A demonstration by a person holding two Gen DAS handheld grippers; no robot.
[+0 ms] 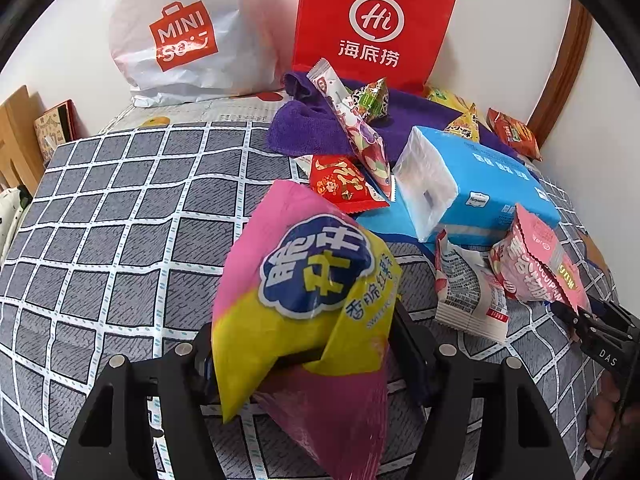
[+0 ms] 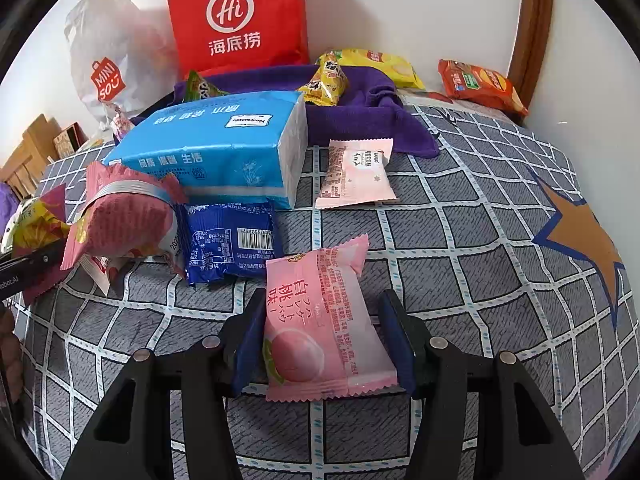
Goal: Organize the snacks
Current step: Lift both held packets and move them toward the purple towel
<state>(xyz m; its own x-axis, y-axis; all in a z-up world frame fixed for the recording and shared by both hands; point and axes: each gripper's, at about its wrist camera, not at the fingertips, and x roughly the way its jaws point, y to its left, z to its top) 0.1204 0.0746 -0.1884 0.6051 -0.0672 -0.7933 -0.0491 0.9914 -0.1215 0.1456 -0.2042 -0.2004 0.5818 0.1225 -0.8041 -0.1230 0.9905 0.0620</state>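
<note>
In the left wrist view my left gripper (image 1: 304, 356) is shut on a pink and yellow chip bag (image 1: 308, 300) and holds it above the checked bedsheet (image 1: 120, 220). In the right wrist view my right gripper (image 2: 324, 340) stands around a pink peach snack packet (image 2: 320, 328); the pads touch its sides and it rests near the sheet. A blue packet (image 2: 232, 240), a second pink packet (image 2: 356, 172) and a pink-red bag (image 2: 124, 220) lie nearby. Red and striped packets (image 1: 344, 180) lie by the purple towel (image 1: 304, 124).
A blue tissue pack (image 2: 216, 148) lies mid-bed. A red Haidilao bag (image 2: 236, 16) and a white Miniso bag (image 2: 108, 64) stand against the wall. Yellow and orange chip bags (image 2: 476, 84) lie at the back right. A wooden frame (image 2: 532, 28) is on the right.
</note>
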